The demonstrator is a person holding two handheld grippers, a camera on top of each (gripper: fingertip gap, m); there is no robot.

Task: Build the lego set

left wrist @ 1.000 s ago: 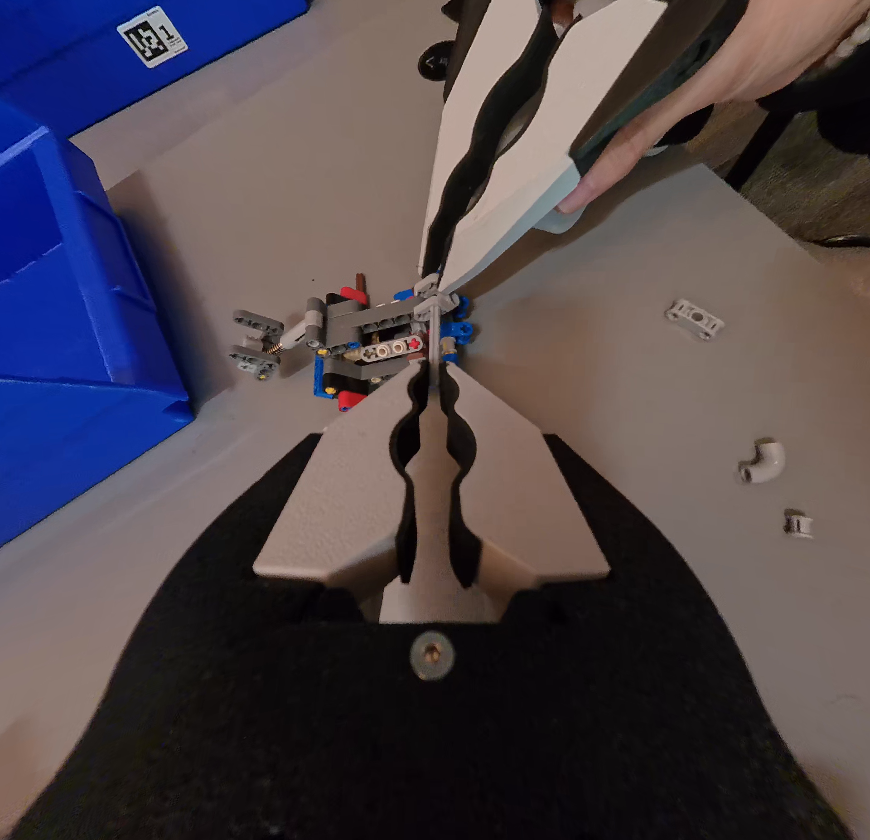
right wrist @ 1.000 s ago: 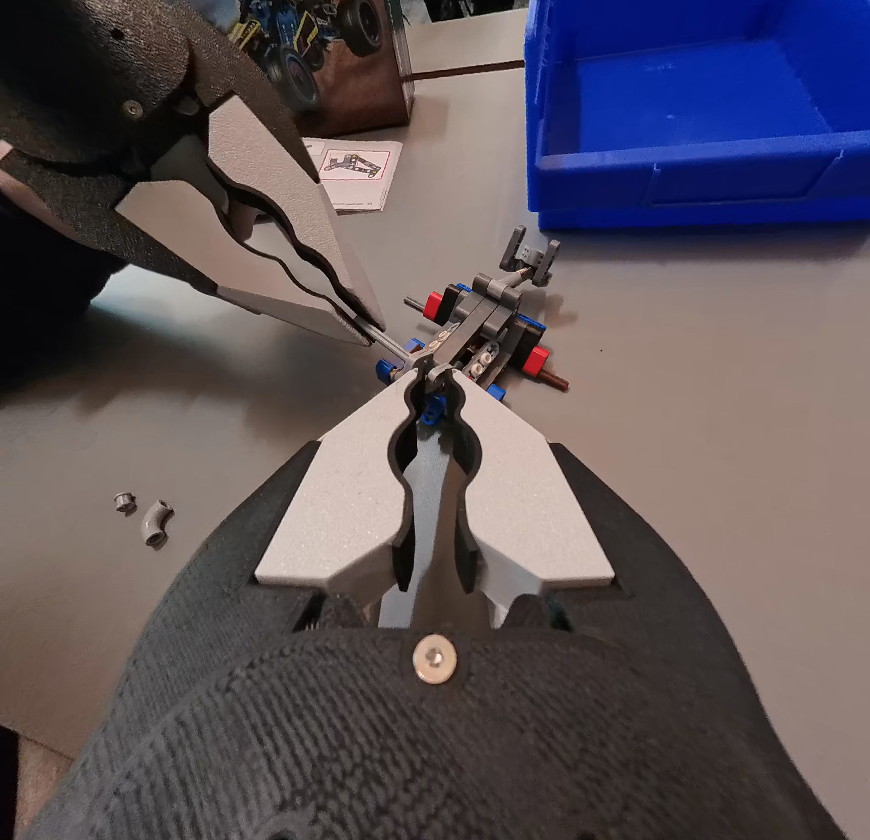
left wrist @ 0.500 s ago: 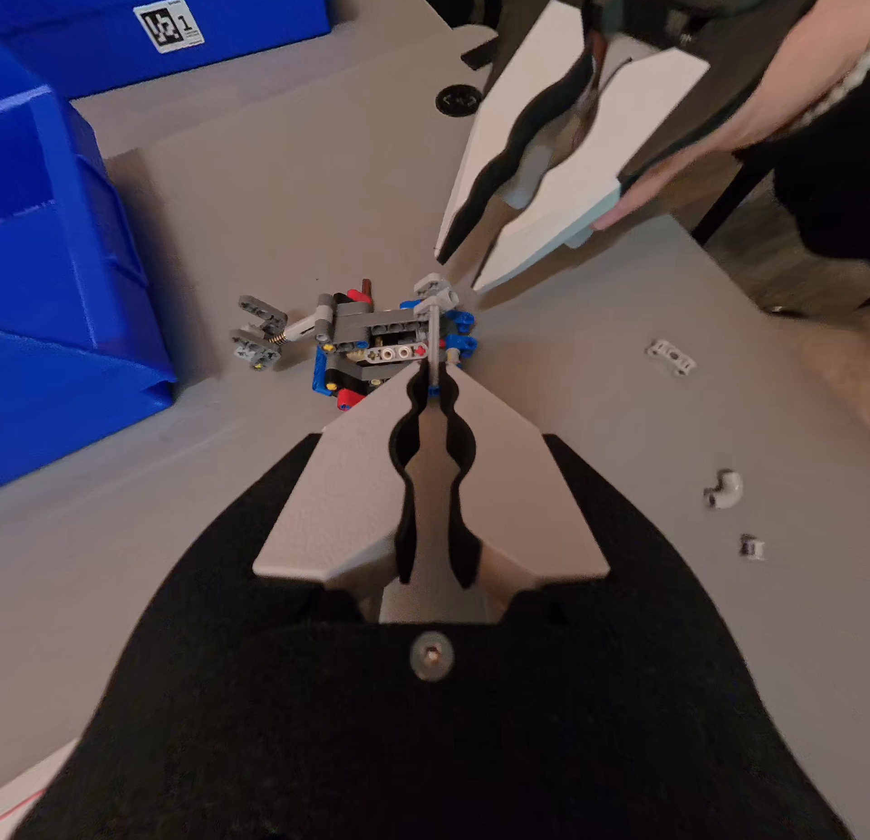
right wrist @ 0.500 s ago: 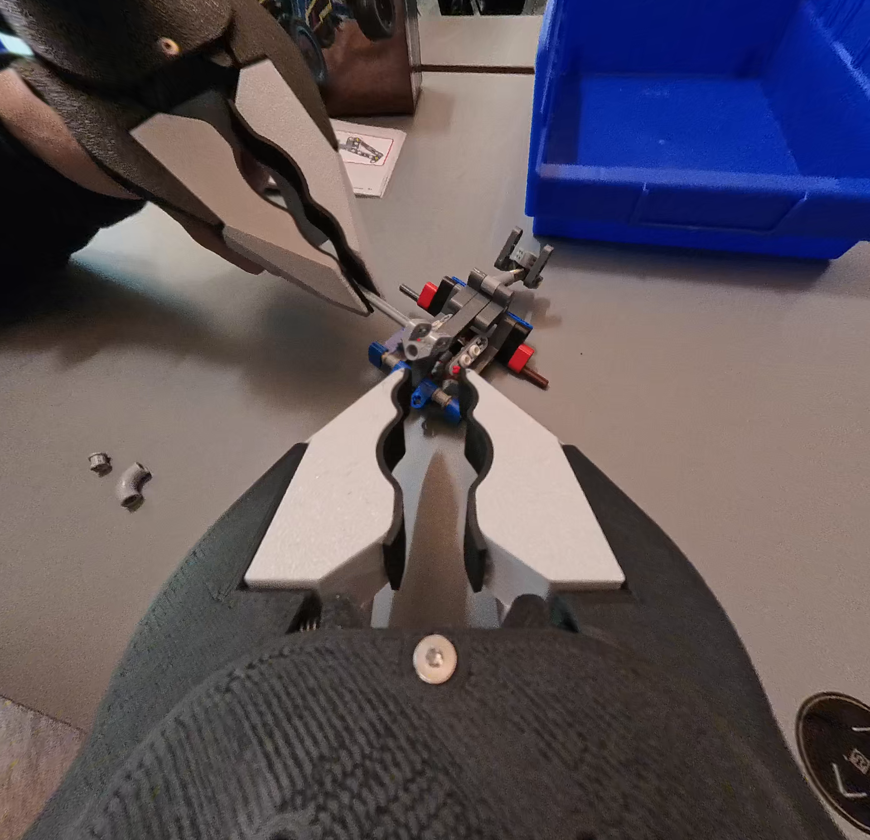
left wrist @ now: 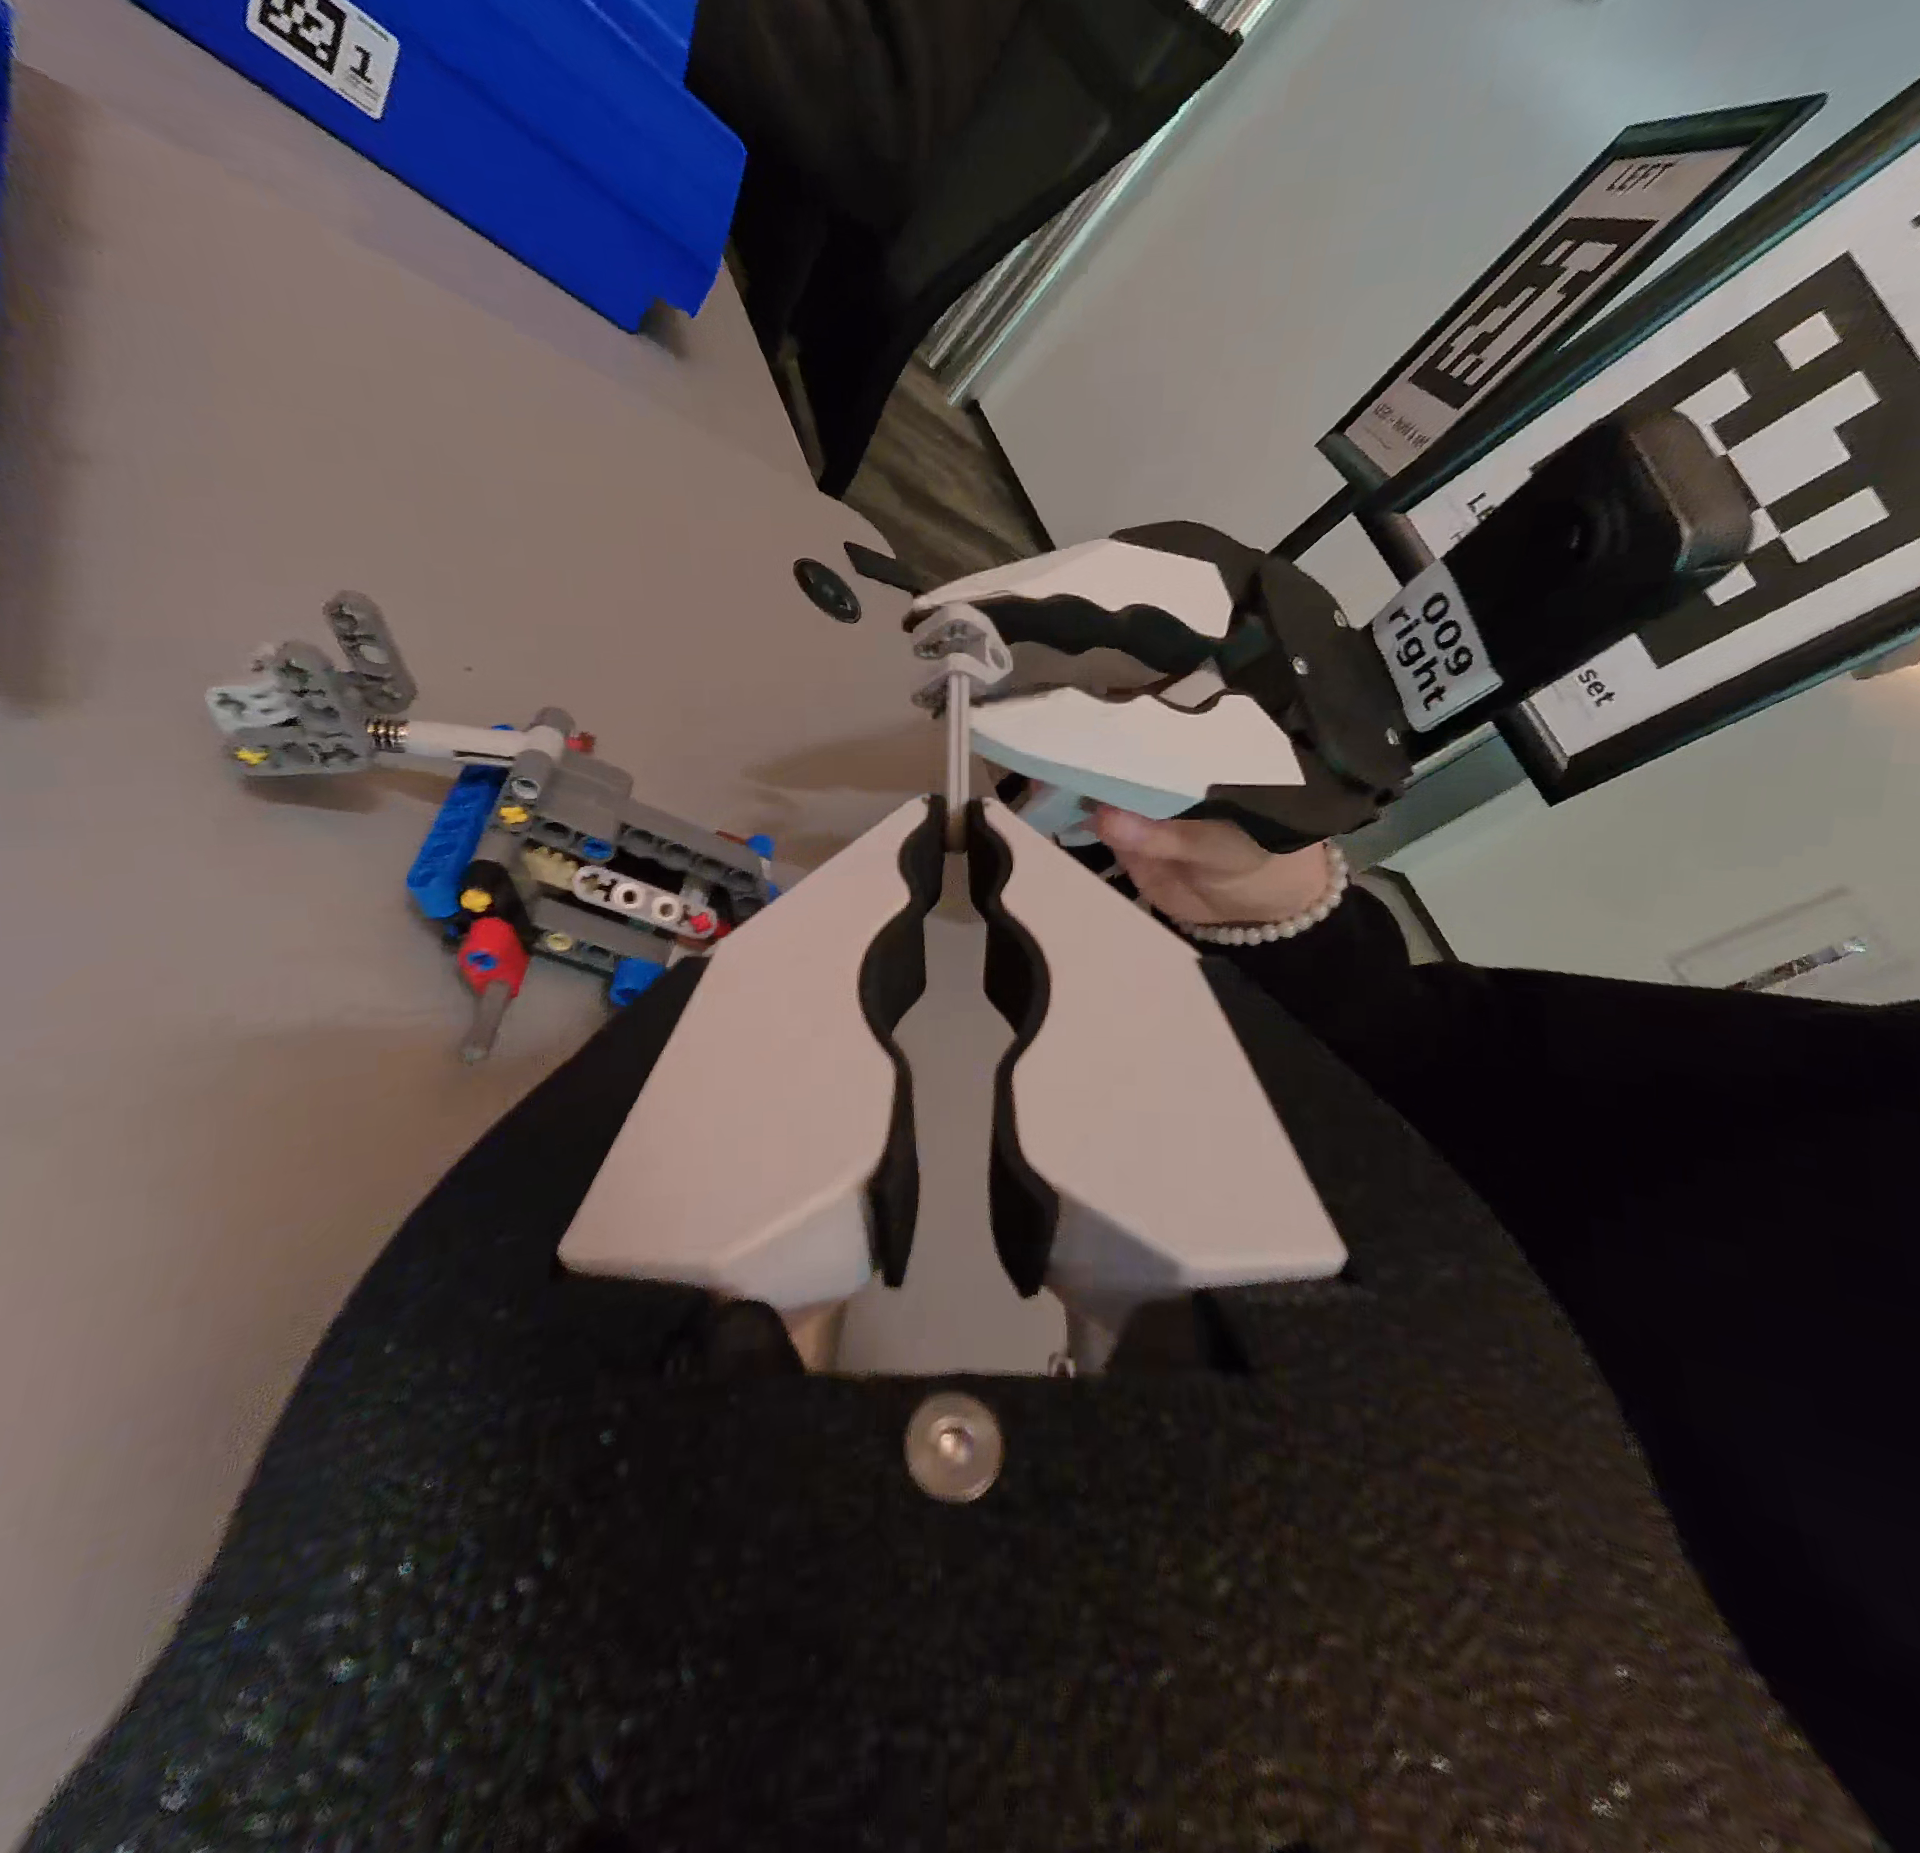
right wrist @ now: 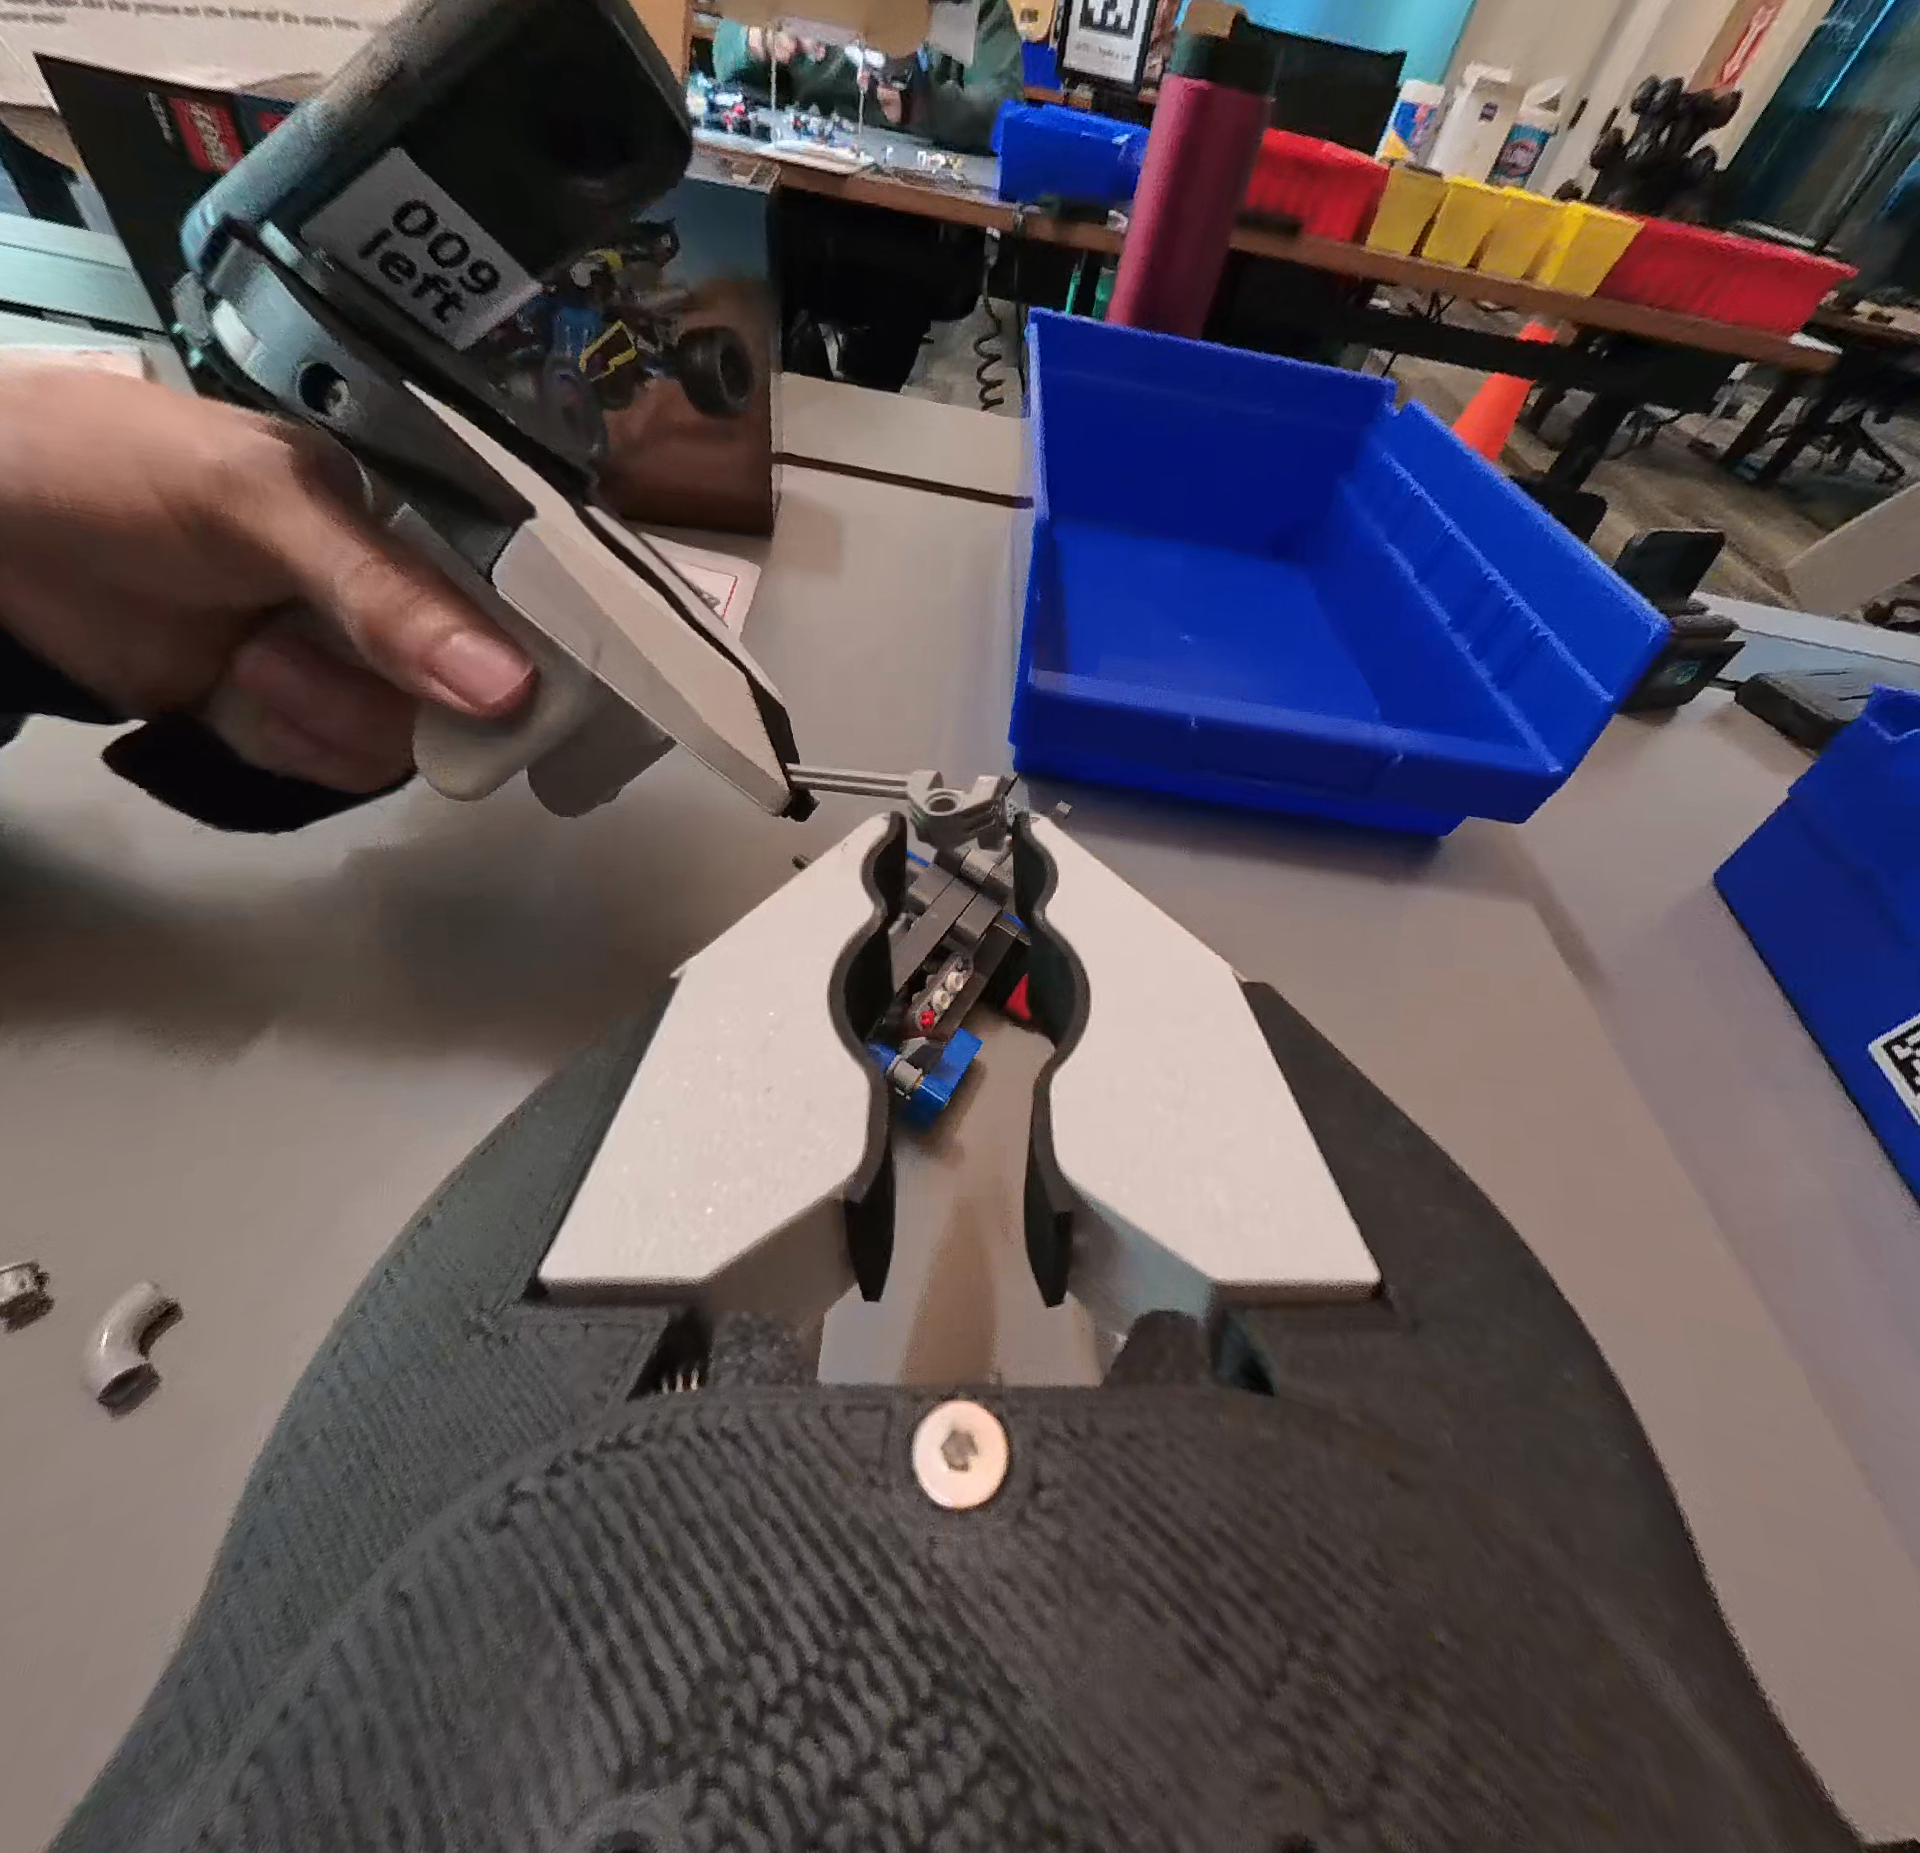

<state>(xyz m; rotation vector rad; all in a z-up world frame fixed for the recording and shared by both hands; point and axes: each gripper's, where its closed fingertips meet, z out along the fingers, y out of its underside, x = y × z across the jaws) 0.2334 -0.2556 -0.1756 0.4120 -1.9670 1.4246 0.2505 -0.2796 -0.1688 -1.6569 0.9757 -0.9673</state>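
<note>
Grey plastic axle [left wrist: 957, 754] sits pinched at its near end between the closed tips of the left gripper [left wrist: 955, 824], lifted above the table [left wrist: 468, 473]. Its far end carries a pale grey connector [left wrist: 961, 650], clamped between the pads of the right gripper [left wrist: 940, 660]. The brick model [left wrist: 582, 858] lies on the table to the left, with a blue bin [right wrist: 1299, 598] farther off.

Lettered stickers [left wrist: 1434, 650] on both cameras [left wrist: 1590, 536], coded label [left wrist: 322, 27] on bin [left wrist: 540, 120].
</note>
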